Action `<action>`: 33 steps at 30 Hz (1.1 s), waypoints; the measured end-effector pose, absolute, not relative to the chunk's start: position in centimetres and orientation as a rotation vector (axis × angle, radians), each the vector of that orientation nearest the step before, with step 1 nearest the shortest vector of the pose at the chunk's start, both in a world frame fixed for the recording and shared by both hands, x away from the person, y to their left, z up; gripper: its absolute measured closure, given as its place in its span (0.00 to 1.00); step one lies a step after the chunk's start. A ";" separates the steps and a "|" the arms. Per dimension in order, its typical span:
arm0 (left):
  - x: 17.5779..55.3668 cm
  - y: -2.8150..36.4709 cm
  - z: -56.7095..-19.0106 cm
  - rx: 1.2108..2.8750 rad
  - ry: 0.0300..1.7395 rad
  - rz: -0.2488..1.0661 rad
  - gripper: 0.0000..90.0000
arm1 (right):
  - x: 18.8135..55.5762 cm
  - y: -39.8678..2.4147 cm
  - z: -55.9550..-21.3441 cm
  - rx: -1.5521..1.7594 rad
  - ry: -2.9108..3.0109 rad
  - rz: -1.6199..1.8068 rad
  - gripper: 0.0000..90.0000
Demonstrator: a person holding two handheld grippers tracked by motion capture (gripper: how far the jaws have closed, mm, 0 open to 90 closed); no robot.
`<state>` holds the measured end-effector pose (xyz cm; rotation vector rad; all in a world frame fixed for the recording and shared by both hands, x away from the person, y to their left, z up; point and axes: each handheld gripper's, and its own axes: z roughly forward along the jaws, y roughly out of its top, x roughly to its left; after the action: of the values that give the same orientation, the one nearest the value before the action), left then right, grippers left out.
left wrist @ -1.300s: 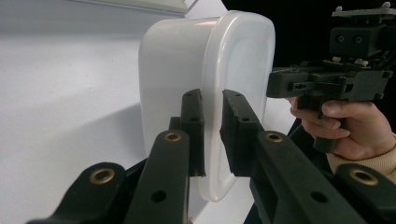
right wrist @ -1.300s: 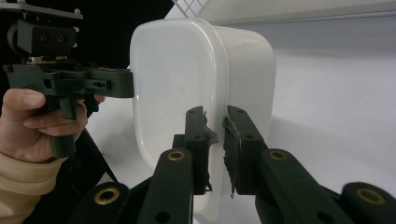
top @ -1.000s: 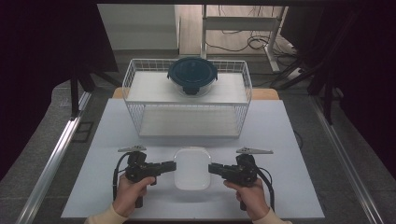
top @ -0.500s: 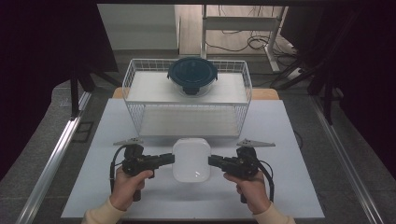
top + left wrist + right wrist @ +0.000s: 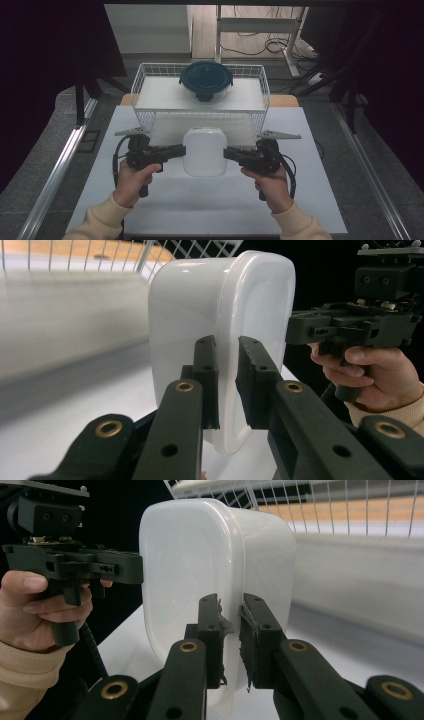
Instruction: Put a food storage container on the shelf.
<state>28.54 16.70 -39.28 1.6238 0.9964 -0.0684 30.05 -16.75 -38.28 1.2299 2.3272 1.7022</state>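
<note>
We pinched the rim of the white tub [image 5: 203, 151] from both sides: our left gripper [image 5: 226, 385] clamped one edge and our right gripper [image 5: 231, 635] the opposite edge, pads pressed on the lip. We could read no writing or brand on it. The tub was glossy white plastic, rectangular with rounded corners, its lid on. We held it between us above the white table [image 5: 200, 210], just in front of the wire basket [image 5: 145, 105], where a dark-lidded bowl [image 5: 205, 81] sat.
</note>
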 end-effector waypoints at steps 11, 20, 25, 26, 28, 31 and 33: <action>29.3 17.2 -35.6 1.616 0.945 -0.017 0.89 | 30.6 -16.3 -34.5 1.143 2.275 1.730 0.88; 30.5 17.4 -33.1 1.626 0.924 0.029 0.89 | 31.6 -15.9 -32.2 1.100 2.251 1.731 0.88; 31.1 17.6 -31.7 1.624 0.906 0.041 0.89 | 32.2 -15.8 -30.8 1.074 2.239 1.739 0.88; 31.2 17.7 -31.4 1.621 0.904 0.044 0.89 | 32.3 -15.7 -30.5 1.068 2.236 1.741 0.88; 31.3 17.8 -30.8 1.617 0.898 0.052 0.89 | 32.4 -15.6 -29.9 1.058 2.233 1.741 0.88; 31.6 18.0 -29.9 1.613 0.892 0.063 0.88 | 32.8 -15.4 -28.9 1.038 2.224 1.755 0.88; 31.9 18.2 -29.2 1.612 0.888 0.067 0.88 | 32.9 -15.2 -28.4 1.031 2.217 1.758 0.88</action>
<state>31.93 18.23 -29.25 1.6122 0.8876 0.0668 32.95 -15.23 -28.42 1.0314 2.2169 1.7580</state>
